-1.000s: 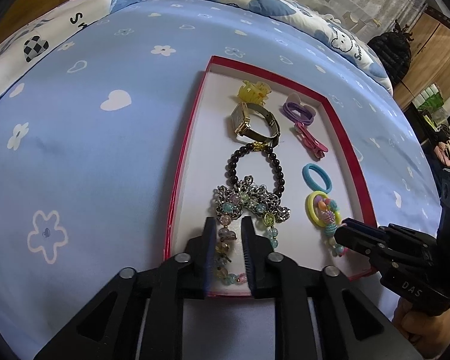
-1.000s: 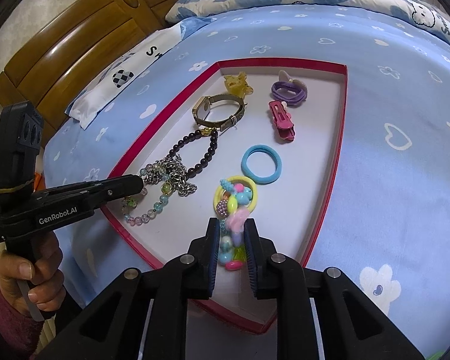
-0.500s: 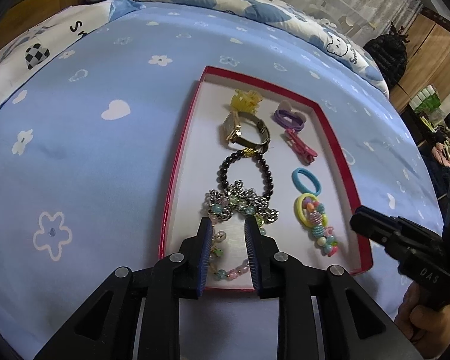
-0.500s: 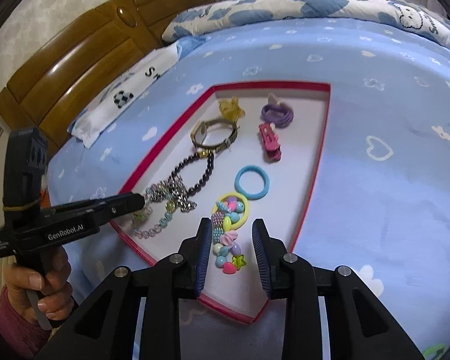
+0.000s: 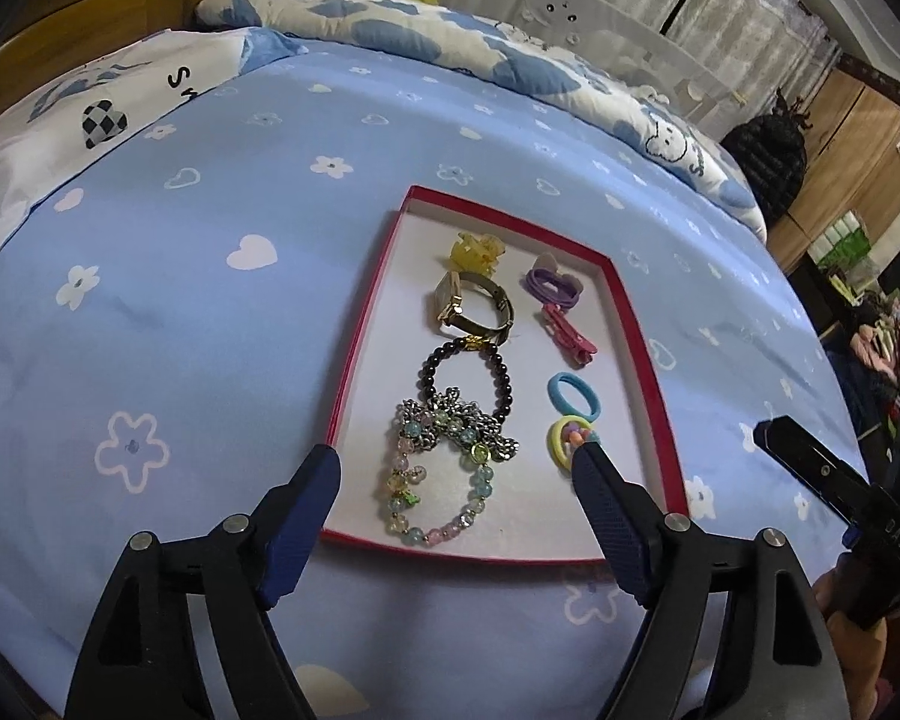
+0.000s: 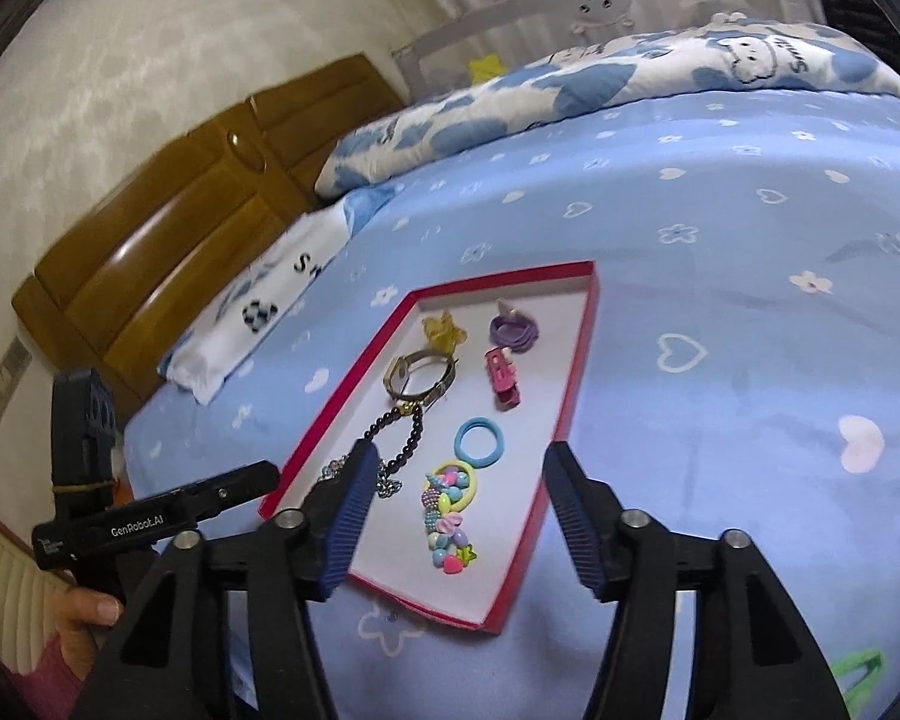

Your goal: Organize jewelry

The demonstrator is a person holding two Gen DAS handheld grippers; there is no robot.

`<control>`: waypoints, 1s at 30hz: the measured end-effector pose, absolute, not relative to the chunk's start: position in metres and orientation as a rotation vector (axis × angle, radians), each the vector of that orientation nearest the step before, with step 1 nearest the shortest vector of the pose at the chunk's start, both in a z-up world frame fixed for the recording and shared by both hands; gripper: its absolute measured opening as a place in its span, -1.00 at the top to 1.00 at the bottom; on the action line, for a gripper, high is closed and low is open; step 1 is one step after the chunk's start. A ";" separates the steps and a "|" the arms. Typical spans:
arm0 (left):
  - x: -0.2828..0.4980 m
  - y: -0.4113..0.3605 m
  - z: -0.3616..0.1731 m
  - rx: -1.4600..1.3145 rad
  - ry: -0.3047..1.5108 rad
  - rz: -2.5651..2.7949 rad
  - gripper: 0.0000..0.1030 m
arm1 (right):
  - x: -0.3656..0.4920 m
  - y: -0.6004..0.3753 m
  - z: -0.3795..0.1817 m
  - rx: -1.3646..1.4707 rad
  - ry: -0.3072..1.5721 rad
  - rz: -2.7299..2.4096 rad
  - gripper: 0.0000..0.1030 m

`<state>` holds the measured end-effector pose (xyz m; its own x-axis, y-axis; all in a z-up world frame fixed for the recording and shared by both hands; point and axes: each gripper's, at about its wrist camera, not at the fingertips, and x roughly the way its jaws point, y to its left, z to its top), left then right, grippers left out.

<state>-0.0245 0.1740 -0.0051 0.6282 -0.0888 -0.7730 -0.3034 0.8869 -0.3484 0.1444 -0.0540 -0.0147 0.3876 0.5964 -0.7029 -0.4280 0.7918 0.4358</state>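
Left gripper point(image 5: 453, 468): jaws had just been opening and stood wide apart, gripping nothing, above the near end of the tray.
Right gripper point(image 6: 459, 468): jaws likewise just spread, empty.
Red tray point(image 5: 648, 360): lay on the blue bedsheet point(image 5: 210, 330).
Pastel bead bracelet point(image 5: 432, 480): near left of the tray, released.
Colourful charm tie point(image 6: 447, 516): near right, lying free.
Watch point(image 5: 471, 309): further back, beside the pink clip point(image 5: 567, 333).
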 end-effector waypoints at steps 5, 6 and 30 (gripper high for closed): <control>-0.040 0.168 0.003 -0.462 0.856 0.141 -0.59 | 0.136 -0.080 -0.011 0.255 0.942 0.624 -0.43; -0.043 0.167 0.004 -0.460 0.849 0.144 -0.62 | 0.135 -0.085 -0.010 0.266 0.935 0.618 -0.44; -0.111 0.123 0.092 -0.179 0.691 0.214 -0.98 | 0.081 -0.066 0.090 0.001 0.728 0.685 -0.97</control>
